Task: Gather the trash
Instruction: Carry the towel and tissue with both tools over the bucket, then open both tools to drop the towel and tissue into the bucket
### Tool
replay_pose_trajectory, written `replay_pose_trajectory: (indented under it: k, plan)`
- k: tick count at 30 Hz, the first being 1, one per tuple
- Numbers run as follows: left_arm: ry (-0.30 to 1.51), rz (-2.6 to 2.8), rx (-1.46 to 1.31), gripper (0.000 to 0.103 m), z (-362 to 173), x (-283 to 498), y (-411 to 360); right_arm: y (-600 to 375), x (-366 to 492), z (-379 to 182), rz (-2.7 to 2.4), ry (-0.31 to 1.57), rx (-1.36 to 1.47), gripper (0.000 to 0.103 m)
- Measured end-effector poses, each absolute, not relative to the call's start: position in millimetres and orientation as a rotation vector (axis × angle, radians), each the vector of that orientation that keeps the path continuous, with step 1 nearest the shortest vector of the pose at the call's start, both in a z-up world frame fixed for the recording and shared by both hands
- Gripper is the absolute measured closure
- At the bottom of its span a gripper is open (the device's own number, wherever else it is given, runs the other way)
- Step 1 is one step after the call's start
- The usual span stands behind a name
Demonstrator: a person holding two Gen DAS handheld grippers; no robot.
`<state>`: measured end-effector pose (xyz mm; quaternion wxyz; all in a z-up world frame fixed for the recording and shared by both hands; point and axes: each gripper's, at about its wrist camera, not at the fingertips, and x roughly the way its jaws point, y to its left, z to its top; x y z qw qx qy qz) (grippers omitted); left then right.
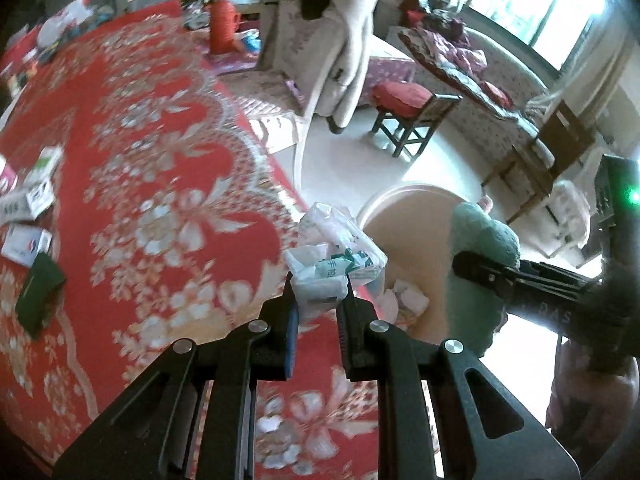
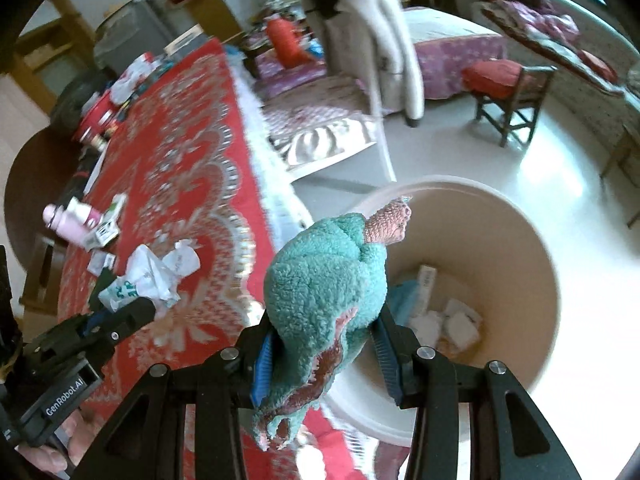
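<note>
The left gripper is clamped on a crumpled white plastic wrapper with green print, held over the edge of the red patterned tablecloth. Just beside it, the right gripper pinches a fuzzy teal cloth with pinkish patches, which hangs partly above the round beige bin standing on the pale floor against the table's edge. Inside the bin lie white paper scraps and a small carton. Farther off on the tablecloth are small boxes, a dark green packet and a pink bottle.
</note>
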<state>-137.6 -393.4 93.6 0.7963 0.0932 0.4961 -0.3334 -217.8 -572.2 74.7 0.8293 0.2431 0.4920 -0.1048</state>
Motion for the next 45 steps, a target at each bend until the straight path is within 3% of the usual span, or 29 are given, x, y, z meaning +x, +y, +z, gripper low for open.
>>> replay_pose_trajectory:
  k: [20, 41, 45]
  plan:
    - [0.883, -0.829, 0.278, 0.089, 94, -159, -487, -636, -264, 61, -0.365, 1.038, 0.572, 0.060]
    - [0.973, -0.826, 0.298, 0.089, 60, -153, -514, -651, -268, 35, -0.398, 1.095, 0.612, 0.058]
    - [1.002, -0.819, 0.288, 0.087, 55, -149, -513, -653, -268, 34, -0.425, 1.101, 0.626, 0.050]
